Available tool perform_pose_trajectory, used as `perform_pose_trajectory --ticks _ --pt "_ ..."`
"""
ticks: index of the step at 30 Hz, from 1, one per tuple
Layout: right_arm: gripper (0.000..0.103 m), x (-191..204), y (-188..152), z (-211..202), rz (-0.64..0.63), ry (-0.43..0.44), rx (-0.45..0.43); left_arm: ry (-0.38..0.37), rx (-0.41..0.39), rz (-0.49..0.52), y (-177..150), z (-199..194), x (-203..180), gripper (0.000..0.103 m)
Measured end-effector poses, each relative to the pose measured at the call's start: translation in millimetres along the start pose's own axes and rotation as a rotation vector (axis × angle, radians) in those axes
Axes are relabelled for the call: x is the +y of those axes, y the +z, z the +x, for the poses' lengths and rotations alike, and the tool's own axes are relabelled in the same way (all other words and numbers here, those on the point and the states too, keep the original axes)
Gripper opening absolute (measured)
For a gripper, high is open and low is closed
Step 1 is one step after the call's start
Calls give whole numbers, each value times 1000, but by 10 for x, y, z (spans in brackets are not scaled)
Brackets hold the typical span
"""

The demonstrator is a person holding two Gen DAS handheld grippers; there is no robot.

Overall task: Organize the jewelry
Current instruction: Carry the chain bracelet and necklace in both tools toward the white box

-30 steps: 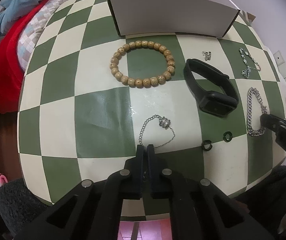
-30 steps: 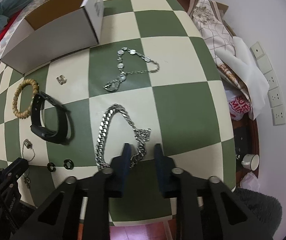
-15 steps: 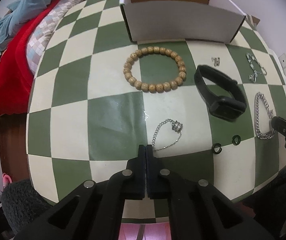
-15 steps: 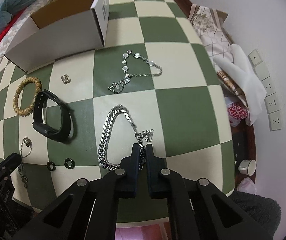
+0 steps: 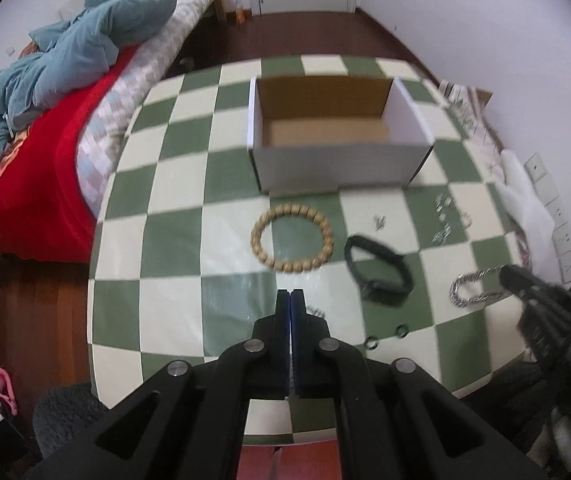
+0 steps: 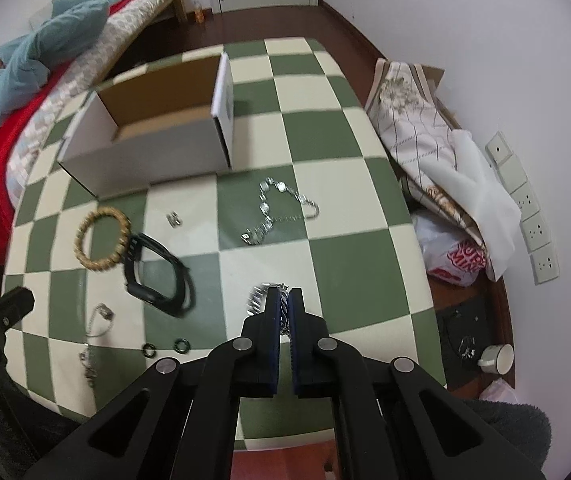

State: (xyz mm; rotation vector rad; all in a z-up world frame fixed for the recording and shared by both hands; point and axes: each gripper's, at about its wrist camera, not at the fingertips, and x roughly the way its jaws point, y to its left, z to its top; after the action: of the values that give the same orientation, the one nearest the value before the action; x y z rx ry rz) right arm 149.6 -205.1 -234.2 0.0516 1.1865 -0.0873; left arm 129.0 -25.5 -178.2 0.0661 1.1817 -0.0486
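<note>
The right wrist view shows the right gripper (image 6: 284, 300) with its fingers closed on the thick silver chain bracelet (image 6: 254, 300), held over the checkered desk (image 6: 341, 264). The left wrist view shows that bracelet (image 5: 473, 290) hanging from the right gripper's tip (image 5: 511, 274) above the desk's right edge.

The left gripper (image 5: 290, 298) has its fingers pressed together; the thin chain (image 5: 316, 312) shows just beside them, and whether it is pinched cannot be told. The right wrist view shows this thin chain (image 6: 97, 326) trailing below the left gripper (image 6: 15, 300).

On the desk lie a wooden bead bracelet (image 5: 291, 238), a black wristband (image 5: 379, 276), 2 small black rings (image 6: 165, 347), a small clasp (image 6: 173, 219) and a silver link bracelet (image 6: 281, 210). An open cardboard box (image 5: 337, 160) stands behind them. A bed (image 5: 25, 184) adjoins the desk's left side.
</note>
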Motion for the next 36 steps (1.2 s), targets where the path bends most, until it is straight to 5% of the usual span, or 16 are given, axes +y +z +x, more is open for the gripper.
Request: perform_pose_trajectory --ticks 12,16,18,20,26,34,35,36 --pt "4 -26 124 -339 31 58 -59 -45 -48 -117 298 -259 509 0" --pt "4 -57 82 -268 42 63 -32 -143 124 -103 112 182 517 7" --pt "4 -73 41 -220 43 62 -16 -135 214 -96 -38 458 467 30" --pt "4 -93 2 -176 45 58 -2 -132 263 -87 -179 650 407 41" --pt "4 -171 -64 -90 50 45 20 -83 198 1 -225 810 97 41" --pt "4 -269 -33 14 76 35 37 -30 208 128 -150 1072 -273 40" --pt "4 -277 -28 22 77 33 37 -26 204 129 -154 1074 -287 37" --pt "4 -283 -22 26 79 32 38 -26 196 126 -160 1069 -296 21"
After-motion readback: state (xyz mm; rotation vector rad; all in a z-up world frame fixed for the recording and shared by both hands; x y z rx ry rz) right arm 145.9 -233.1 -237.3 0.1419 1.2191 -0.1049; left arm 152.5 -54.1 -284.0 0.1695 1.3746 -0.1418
